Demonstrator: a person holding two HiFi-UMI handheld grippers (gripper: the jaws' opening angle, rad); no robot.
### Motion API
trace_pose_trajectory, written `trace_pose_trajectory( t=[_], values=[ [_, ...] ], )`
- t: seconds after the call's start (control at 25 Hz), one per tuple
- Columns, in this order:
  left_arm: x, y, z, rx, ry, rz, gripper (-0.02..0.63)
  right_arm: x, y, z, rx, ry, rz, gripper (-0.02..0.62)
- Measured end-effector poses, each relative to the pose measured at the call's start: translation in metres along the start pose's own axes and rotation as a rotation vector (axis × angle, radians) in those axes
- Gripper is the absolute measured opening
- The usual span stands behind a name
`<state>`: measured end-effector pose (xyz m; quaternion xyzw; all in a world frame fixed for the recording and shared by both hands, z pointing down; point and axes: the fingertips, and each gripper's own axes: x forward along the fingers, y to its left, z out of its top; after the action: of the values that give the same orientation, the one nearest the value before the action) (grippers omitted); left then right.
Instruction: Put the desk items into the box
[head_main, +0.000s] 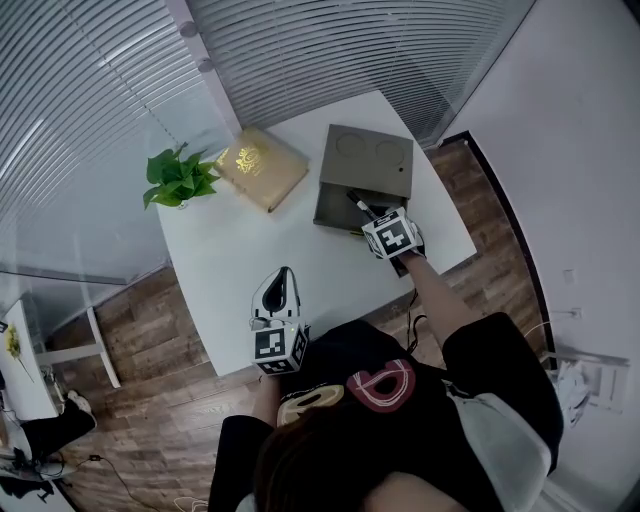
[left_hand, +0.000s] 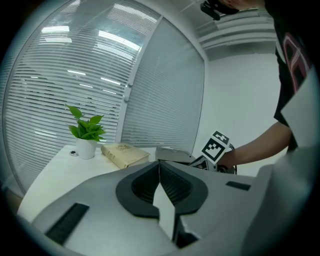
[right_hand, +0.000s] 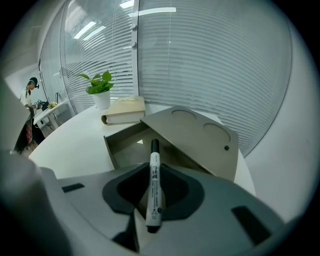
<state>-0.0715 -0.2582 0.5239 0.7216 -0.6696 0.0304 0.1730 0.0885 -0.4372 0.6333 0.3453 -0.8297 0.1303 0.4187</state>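
My right gripper (right_hand: 154, 200) is shut on a white marker pen with a black cap (right_hand: 154, 182), which points out over the front of the grey box (right_hand: 150, 145). In the head view the marker (head_main: 359, 205) sticks out from the right gripper (head_main: 372, 222) above the box (head_main: 362, 175), whose lid (right_hand: 200, 135) stands propped open. The left gripper (head_main: 279, 296) hovers at the table's near edge, shut with nothing in it; its jaws meet in the left gripper view (left_hand: 161, 192).
A tan book (head_main: 261, 167) lies on the white table (head_main: 240, 255) left of the box. A small potted plant (head_main: 180, 180) stands at the far left corner. Glass walls with blinds ring the table. A person (right_hand: 29, 97) stands far off.
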Motion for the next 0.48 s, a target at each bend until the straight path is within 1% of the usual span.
trace_pose_trajectory(
  t=[0.2, 0.48],
  values=[
    [0.004, -0.004, -0.001, -0.001, 0.01, -0.005, 0.018, 0.009, -0.007, -0.004, 0.009, 0.018, -0.001, 0.074],
    [0.006, 0.001, -0.002, -0.007, 0.023, 0.021, 0.018, 0.019, -0.011, -0.004, 0.01, 0.037, 0.004, 0.074]
  ],
)
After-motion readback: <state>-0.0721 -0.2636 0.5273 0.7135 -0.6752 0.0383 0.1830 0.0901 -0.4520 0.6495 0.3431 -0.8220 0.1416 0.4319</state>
